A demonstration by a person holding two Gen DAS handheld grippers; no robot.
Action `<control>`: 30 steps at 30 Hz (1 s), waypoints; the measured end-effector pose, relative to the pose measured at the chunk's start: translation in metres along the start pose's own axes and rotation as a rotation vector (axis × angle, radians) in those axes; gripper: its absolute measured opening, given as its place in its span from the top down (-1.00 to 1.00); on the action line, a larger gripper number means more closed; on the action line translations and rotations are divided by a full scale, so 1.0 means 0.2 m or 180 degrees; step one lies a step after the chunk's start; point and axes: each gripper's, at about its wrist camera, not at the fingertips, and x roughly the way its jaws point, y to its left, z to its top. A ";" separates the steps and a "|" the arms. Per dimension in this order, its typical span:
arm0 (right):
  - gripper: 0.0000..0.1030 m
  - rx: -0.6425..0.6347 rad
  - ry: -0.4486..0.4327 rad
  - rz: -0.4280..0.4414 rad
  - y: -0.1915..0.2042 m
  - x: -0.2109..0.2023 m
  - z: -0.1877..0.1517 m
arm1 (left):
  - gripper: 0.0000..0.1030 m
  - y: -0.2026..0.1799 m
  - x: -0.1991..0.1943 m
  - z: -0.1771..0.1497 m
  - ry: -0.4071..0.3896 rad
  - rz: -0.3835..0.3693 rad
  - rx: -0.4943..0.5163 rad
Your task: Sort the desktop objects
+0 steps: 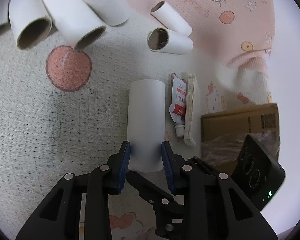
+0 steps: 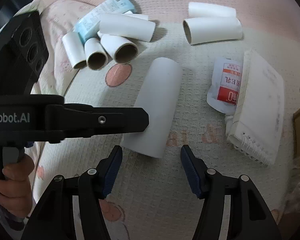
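Observation:
A long white paper tube lies on the printed cloth, pointing away from me. My left gripper is shut on its near end, a blue pad pressed against each side. In the right wrist view the same tube lies slanted, and the left gripper's black finger crosses its lower part from the left. My right gripper stands open just short of the tube's near end, with nothing between its pads. Its black housing shows at the right of the left wrist view.
Several short white tubes lie piled with a light-blue packet at the back left. Two more tubes lie behind. A red-and-white pouch and a spiral notebook lie to the right, with a cardboard box beyond them. A hand holds the left gripper's handle.

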 end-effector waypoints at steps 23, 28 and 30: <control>-0.28 0.0060 0.0155 0.0083 -0.04 -0.07 0.07 | 0.23 0.01 0.06 -0.04 0.0232 -0.0254 -0.0153; -0.01 -0.0092 0.0173 -0.0027 -0.02 -0.04 0.08 | 0.23 0.01 0.05 -0.01 0.0183 -0.0308 -0.0145; 0.02 -0.0050 0.0162 0.0018 -0.03 -0.03 0.09 | 0.13 0.01 0.02 0.02 0.0117 -0.0294 -0.0096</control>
